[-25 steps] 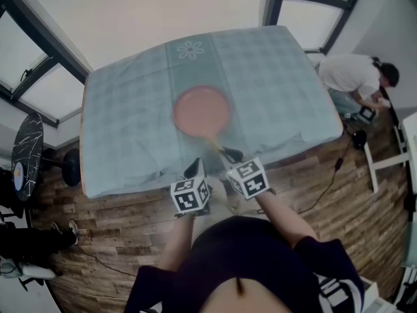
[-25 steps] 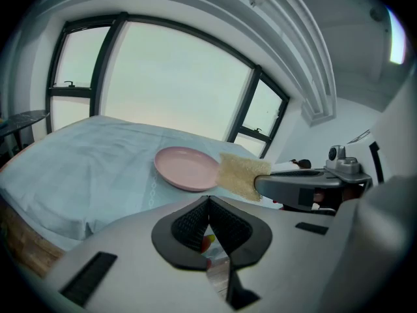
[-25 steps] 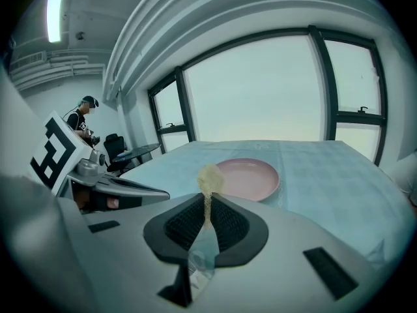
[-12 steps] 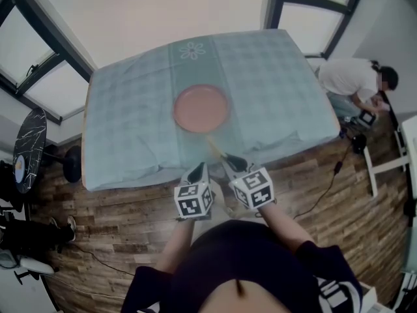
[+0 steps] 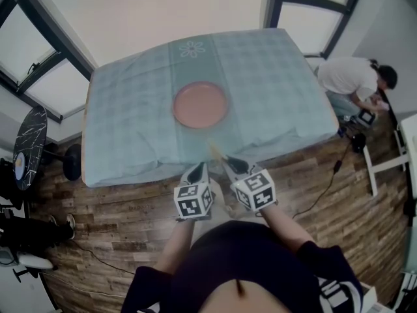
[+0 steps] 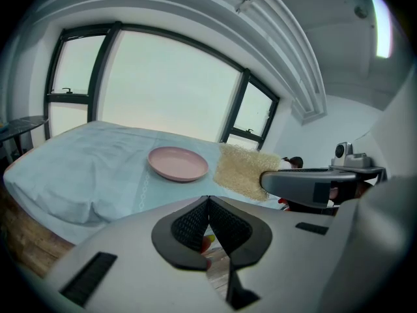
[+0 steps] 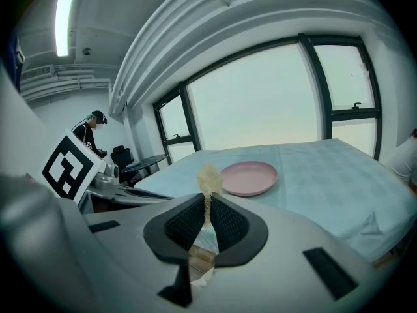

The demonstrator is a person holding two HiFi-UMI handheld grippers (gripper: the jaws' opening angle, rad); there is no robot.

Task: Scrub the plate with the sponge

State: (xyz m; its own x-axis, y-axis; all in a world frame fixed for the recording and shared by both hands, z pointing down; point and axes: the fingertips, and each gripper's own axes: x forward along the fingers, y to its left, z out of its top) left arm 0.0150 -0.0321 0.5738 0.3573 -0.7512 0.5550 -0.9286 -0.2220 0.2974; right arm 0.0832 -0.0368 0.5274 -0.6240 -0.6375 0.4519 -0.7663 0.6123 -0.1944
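A pink plate (image 5: 201, 105) lies mid-table on the pale blue checked cloth (image 5: 130, 129). Both grippers hover off the table's near edge, short of the plate. My right gripper (image 5: 229, 162) is shut on a thin yellowish sponge (image 5: 214, 150) that sticks up and forward from its tips. In the right gripper view the sponge (image 7: 209, 180) shows edge-on between the closed pads, with the plate (image 7: 249, 177) beyond. My left gripper (image 5: 197, 169) is shut with nothing in it. In its own view, the left gripper (image 6: 208, 203) sees the plate (image 6: 178, 163) and the sponge (image 6: 244, 170).
A person (image 5: 355, 77) crouches on the wooden floor right of the table, by a cable. A small dark round table (image 5: 26, 152) stands at far left. Windows line the far wall. Another person (image 7: 90, 132) stands at the left of the right gripper view.
Both grippers have drawn back from the plate toward my body. The sponge, which reached the plate's near rim, now hangs clear of it over the table's edge.
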